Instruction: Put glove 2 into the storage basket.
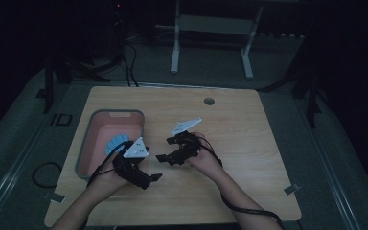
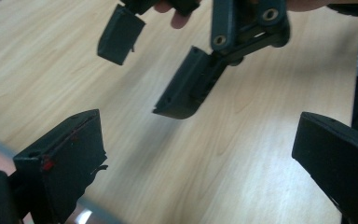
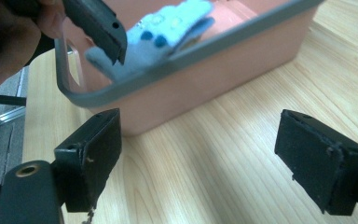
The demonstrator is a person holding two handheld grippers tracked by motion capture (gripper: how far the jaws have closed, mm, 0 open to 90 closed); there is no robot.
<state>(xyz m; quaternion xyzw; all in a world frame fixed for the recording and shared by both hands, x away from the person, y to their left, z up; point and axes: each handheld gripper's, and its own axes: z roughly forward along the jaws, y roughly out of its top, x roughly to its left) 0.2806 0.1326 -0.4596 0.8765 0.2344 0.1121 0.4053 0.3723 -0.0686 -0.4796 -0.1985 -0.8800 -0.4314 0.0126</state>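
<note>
Beside the bin (image 1: 87,143) | both fingers released, empty | cloth (image 1: 116,143) dropped in | next: withdraw over desk (image 1: 249,143).

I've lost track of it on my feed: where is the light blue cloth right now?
The light blue cloth lies inside the pink bin on the table's left side in the high view, just beyond the left gripper. The right gripper view shows it behind the bin's grey rim.

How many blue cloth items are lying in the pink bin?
1. A single blue cloth lies in the pink bin, at its side nearest the left gripper. The right gripper view shows the cloth behind the bin's grey rim; anything beneath it would be hidden.
</note>
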